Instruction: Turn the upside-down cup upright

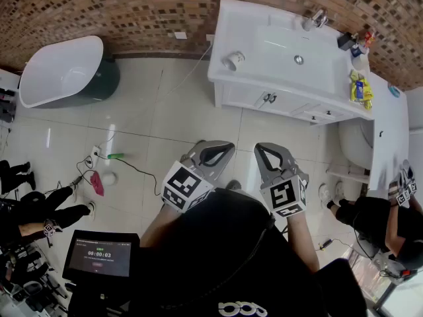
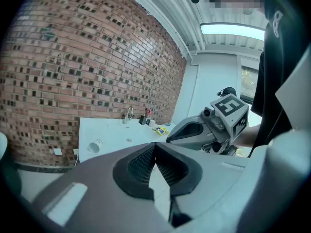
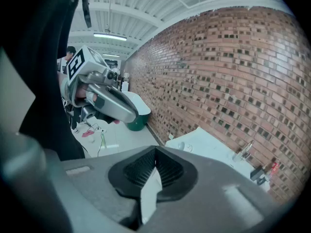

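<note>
A small white cup sits near the left end of the white vanity counter, far ahead of both grippers. It also shows as a small shape in the left gripper view and the right gripper view; which way up it stands is too small to tell. My left gripper and right gripper are held close to my body over the tiled floor, side by side. Both point toward the vanity. The left gripper and the right gripper have their jaws together with nothing between them.
A sink basin with a faucet fills the counter's middle; bottles and a yellow packet lie at its right end. A white bathtub stands far left. Cables cross the floor. People sit at the left and right; a tablet is low left.
</note>
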A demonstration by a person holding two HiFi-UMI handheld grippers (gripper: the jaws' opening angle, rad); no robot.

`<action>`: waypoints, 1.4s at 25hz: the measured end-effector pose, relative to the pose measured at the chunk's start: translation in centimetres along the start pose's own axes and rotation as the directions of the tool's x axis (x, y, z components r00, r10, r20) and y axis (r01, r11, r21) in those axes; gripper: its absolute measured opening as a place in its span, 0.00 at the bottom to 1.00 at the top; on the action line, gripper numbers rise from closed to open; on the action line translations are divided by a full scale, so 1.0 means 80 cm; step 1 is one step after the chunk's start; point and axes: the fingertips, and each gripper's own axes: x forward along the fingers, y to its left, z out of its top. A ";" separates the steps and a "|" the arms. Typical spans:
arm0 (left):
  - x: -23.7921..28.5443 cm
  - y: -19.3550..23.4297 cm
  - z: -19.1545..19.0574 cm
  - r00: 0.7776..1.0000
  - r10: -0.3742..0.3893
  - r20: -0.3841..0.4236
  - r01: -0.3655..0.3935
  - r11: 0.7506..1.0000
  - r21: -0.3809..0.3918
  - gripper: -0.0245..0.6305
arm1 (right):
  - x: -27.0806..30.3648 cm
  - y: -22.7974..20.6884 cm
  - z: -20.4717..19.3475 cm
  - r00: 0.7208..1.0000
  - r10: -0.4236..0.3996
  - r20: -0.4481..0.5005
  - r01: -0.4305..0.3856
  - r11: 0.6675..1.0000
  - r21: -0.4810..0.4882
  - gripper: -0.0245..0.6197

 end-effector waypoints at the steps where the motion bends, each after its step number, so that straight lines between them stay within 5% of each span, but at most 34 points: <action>1: -0.002 0.015 0.004 1.000 0.000 -0.005 0.000 1.000 0.000 0.06 | 0.017 -0.007 0.005 1.000 -0.010 -0.011 0.010 1.000 -0.005 0.03; 15: -0.013 0.183 0.042 1.000 0.019 -0.014 -0.019 0.998 -0.059 0.06 | 0.249 -0.120 0.022 0.980 -0.127 -0.156 0.127 0.992 -0.009 0.06; 35: 0.109 0.310 0.100 0.980 0.141 -0.137 -0.152 0.986 -0.069 0.06 | 0.484 -0.206 -0.070 0.951 -0.022 -0.307 -0.005 0.996 -0.087 0.24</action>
